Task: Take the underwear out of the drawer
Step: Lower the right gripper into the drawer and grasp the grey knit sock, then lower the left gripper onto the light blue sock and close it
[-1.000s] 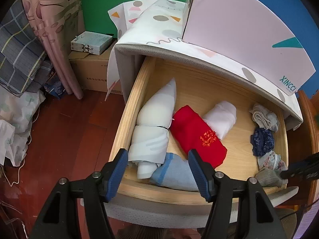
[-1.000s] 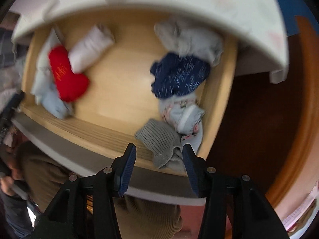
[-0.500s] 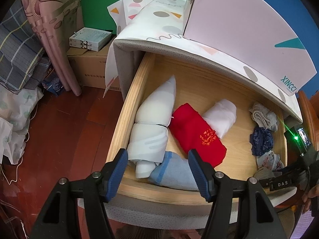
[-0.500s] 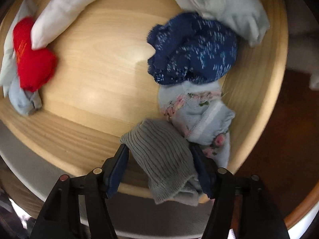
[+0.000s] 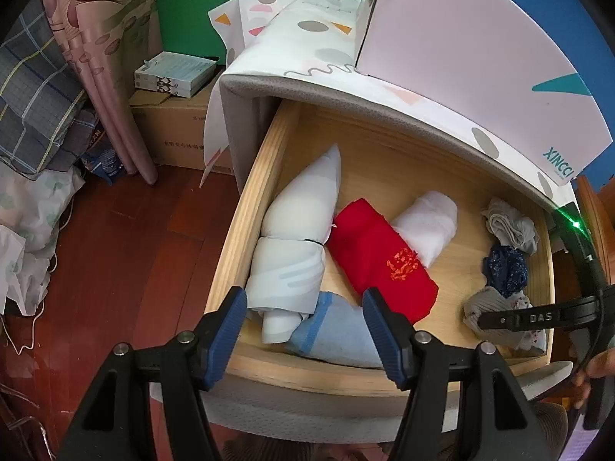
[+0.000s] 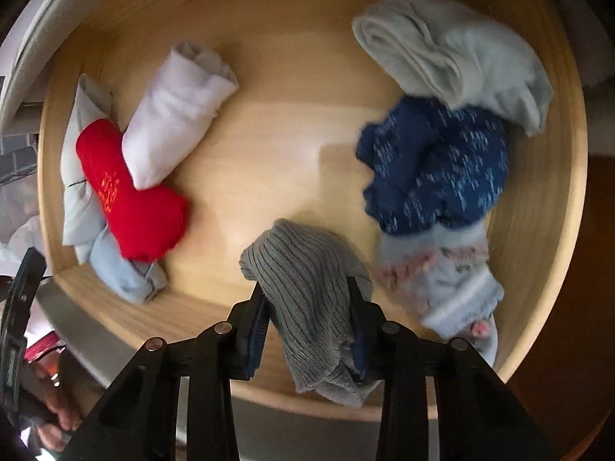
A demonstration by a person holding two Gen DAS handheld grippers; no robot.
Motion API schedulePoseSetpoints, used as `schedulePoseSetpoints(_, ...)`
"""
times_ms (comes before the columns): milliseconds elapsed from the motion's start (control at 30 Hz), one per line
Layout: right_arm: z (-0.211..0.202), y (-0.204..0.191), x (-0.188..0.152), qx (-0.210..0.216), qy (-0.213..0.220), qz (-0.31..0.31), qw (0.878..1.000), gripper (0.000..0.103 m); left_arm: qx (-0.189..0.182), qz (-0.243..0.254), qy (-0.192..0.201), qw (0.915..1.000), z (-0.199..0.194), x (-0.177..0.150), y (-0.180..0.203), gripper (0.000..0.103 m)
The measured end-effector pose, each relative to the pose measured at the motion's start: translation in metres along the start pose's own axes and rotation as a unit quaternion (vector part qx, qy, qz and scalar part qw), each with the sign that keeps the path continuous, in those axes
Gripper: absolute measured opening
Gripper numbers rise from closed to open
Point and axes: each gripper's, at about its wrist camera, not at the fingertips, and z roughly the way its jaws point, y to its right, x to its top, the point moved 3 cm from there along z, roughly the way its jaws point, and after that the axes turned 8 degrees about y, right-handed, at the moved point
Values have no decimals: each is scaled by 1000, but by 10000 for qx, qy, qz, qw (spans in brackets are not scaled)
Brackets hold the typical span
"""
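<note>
The right gripper (image 6: 309, 319) points down into the open wooden drawer (image 6: 269, 142) at its front right corner, and its jaws, which have just been closing, now pinch a ribbed grey piece of underwear (image 6: 307, 292) between the blue pads (image 6: 256, 322). The grey piece bulges above the pads and hangs in folds below them, over the drawer's front edge. Just to its right lies a pale blue piece with pink flowers (image 6: 446, 288), touching it. Behind that, along the right wall, sits a dark blue speckled bundle (image 6: 434, 169), and farther back a light grey bundle (image 6: 453, 53) rests against it, near the back right corner.

The left gripper (image 5: 303, 330) hovers over the front edge near the front left corner, jaws apart with nothing between them. Under it lies a light blue roll (image 5: 338, 338) against the front wall. Beside that a white patterned roll (image 5: 288, 272) runs along the left wall, with a white pointed bundle (image 5: 307, 199) behind it. A red roll with red stitching (image 5: 376, 261) lies slanted toward the middle, touching a white roll (image 5: 426, 226) behind it.

Past the drawer, a patterned cloth (image 5: 307, 50) covers the cabinet top.
</note>
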Motion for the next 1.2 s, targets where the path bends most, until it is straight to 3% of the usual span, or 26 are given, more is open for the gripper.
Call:
schedulePoseSetpoints(67,4,-2,-1,-4,3,22,10000,43,-38,13,-42,10000,1,0,0,64)
schedulePoseSetpoints(200,10,-7,-9,-36,-22,-47,10000,47,-97,60,-124,9999,3,-1,2,64)
schedulePoseSetpoints(367,24,-19,-21,-247,-136,-217,9994,57,-250,258,-503,9981,15,-5,10,64)
schedulePoseSetpoints(500,43,-23,-36,-283,-310,-171,9990,59,-348,492,-895,9942,25,-10,17,64)
schedulePoseSetpoints(533,44,-25,-39,-367,-256,-203,9988,55,-407,541,-991,9928,27,-10,19,64)
schedulePoseSetpoints(567,44,-26,-41,-426,-178,-258,9986,45,-456,588,-1059,9916,29,-11,21,64)
schedulePoseSetpoints(633,39,-23,-45,-300,-123,-179,9993,35,-549,612,-1284,9883,34,-13,25,64)
schedulePoseSetpoints(800,26,-5,-57,-261,188,65,9995,32,-658,422,-1723,9819,45,-13,32,65)
schedulePoseSetpoints(900,22,6,-68,-137,275,158,9994,32,-530,445,-1890,9795,51,-13,36,65)
schedulePoseSetpoints(1000,16,15,-70,42,441,314,9985,31,-387,551,-1990,9777,57,-14,41,65)
schedulePoseSetpoints(1133,17,15,-72,326,500,392,9974,31,-461,436,-2235,9726,66,-19,49,65)
schedulePoseSetpoints(1200,16,19,-69,439,523,393,9969,31,-461,454,-2276,9716,68,-19,54,71)
